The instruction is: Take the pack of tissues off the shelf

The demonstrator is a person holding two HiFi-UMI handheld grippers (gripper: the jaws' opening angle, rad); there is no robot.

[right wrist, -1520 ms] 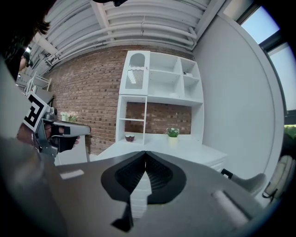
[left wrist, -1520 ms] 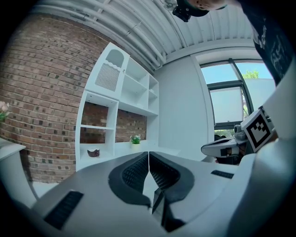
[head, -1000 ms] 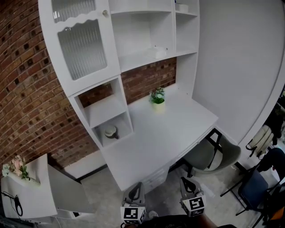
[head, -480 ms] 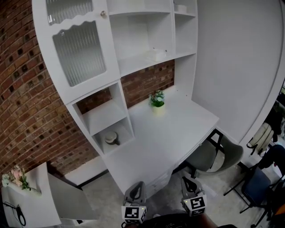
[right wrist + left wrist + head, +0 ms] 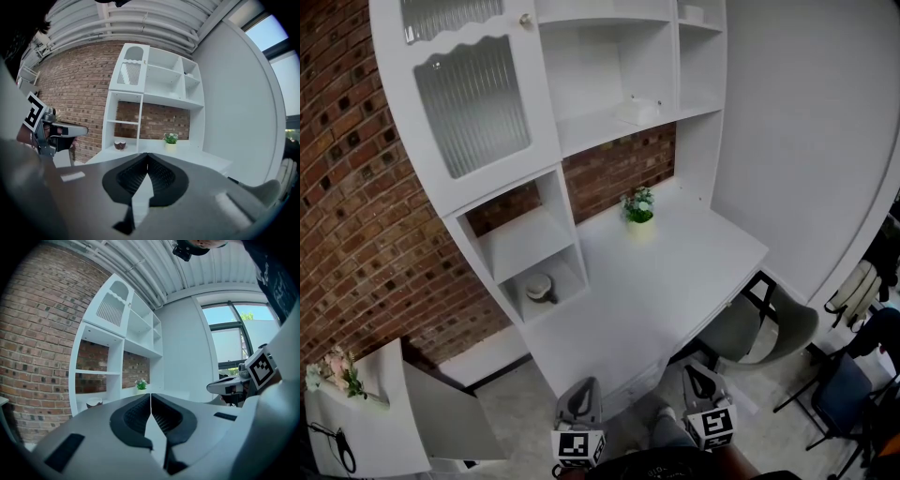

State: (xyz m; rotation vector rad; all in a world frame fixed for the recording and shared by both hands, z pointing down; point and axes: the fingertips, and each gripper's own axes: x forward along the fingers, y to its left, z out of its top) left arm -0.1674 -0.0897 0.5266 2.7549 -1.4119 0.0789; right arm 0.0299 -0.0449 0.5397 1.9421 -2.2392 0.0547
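While both grippers hang low in front of the white desk (image 5: 675, 272), the pack of tissues (image 5: 637, 111) lies on the open shelf (image 5: 591, 134) of the hutch above it. The pack sits toward the shelf's right end, beside the upright divider and well apart from either gripper.

The left gripper (image 5: 584, 386) points at the desk's near edge. In the left gripper view its jaws are pressed together with nothing between them (image 5: 150, 401). The right gripper (image 5: 694, 372) is just beside it, in front of a grey chair (image 5: 755, 328). Its jaws are likewise closed tight and empty (image 5: 147, 161).

A small potted plant (image 5: 638, 206) stands at the back of the desk, under the shelf and against the brick wall (image 5: 366, 234). A small brown bowl (image 5: 540, 287) sits in the lowest cubby at the desk's left. Above the cubbies, a cabinet door with ribbed glass (image 5: 473, 103) is closed. At the far left, a low white side table (image 5: 356, 422) carries pale flowers (image 5: 336, 366).
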